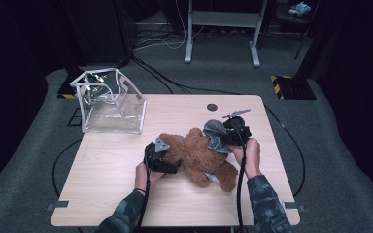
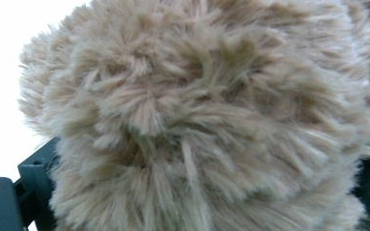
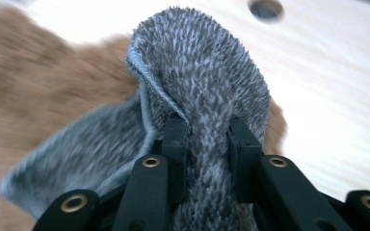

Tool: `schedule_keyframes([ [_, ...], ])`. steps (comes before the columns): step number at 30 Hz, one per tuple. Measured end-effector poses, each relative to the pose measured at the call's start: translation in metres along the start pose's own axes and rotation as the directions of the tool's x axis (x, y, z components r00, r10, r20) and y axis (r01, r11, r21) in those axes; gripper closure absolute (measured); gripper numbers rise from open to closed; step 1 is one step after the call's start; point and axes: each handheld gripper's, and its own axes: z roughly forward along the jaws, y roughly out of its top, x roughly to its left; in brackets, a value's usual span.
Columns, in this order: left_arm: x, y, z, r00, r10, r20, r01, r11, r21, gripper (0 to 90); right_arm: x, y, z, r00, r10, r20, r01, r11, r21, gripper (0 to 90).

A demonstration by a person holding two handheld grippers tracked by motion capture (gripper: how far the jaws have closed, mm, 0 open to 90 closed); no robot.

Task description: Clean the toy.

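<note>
The shaggy brown teddy bear (image 1: 201, 158) lay mid-counter, the right gripper (image 3: 206, 139) clamped on its fuzzy grey cloth (image 3: 207, 77) at two o'clock, the left gripper (image 1: 167, 164) buried in fur, its state unclear.

Both forearms come in from the near edge, sleeves in a dark camouflage pattern. The left hand (image 1: 142, 174) grips the left gripper (image 1: 171, 165), angled inward to the right — whether its jaws are apart or together cannot be told. The right hand (image 1: 249, 154) holds the right gripper (image 3: 204, 139) — jaws drawn close, clamping grey fabric.
</note>
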Motion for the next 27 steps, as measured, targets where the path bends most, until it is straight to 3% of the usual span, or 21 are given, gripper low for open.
schedule_keyframes([
  [2, 0.000, 0.000, 0.000, 1.0000, -0.003, 0.000, 0.003, 1.0000, -0.001, 3.7, 0.017, 0.011, -0.009, 0.9976, -0.026, -0.064, 0.023, 0.999, -0.048, 73.7],
  [5, 0.000, 0.000, 0.000, 0.9999, -0.011, 0.001, 0.011, 0.9999, -0.005, 3.7, 0.043, 0.020, -0.007, 0.9900, -0.080, -0.116, 0.072, 0.995, -0.071, 73.6],
  [6, 0.000, 0.000, 0.000, 0.9999, -0.011, 0.001, 0.011, 0.9999, -0.005, 3.7, 0.043, 0.020, -0.007, 0.9900, -0.080, -0.116, 0.072, 0.995, -0.071, 73.6],
  [7, 0.000, 0.000, 0.000, 1.0000, -0.006, 0.002, 0.006, 1.0000, -0.002, 3.7, 0.060, 0.023, 0.001, 0.9819, -0.112, -0.153, 0.102, 0.992, -0.069, 73.4],
  [8, 0.000, 0.000, 0.000, 0.9999, -0.012, 0.001, 0.012, 0.9999, -0.005, 3.7, 0.068, 0.024, 0.006, 0.9769, -0.131, -0.168, 0.124, 0.991, -0.055, 73.3],
  [12, 0.000, 0.000, 0.000, 0.9999, -0.011, 0.005, 0.011, 0.9999, 0.002, 3.7, 0.085, 0.021, 0.032, 0.9728, -0.165, -0.162, 0.167, 0.986, -0.005, 73.4],
  [15, 0.000, 0.000, 0.000, 1.0000, 0.000, 0.001, 0.000, 1.0000, 0.001, 3.7, 0.079, 0.016, 0.034, 0.9747, -0.156, -0.160, 0.156, 0.988, -0.011, 73.5],
  [20, -0.001, 0.000, 0.000, 1.0000, -0.004, 0.000, 0.004, 1.0000, 0.000, 3.7, 0.067, 0.013, 0.026, 0.9791, -0.170, -0.112, 0.171, 0.985, 0.004, 73.6],
  [22, 0.000, 0.000, 0.000, 1.0000, -0.001, 0.000, 0.001, 1.0000, 0.002, 3.7, 0.054, 0.009, 0.018, 0.9845, -0.157, -0.078, 0.158, 0.987, 0.004, 73.5],
  [27, -0.001, 0.000, 0.000, 1.0000, -0.005, 0.000, 0.005, 1.0000, -0.001, 3.7, 0.028, -0.002, 0.009, 0.9943, -0.097, -0.045, 0.097, 0.995, 0.010, 73.4],
])
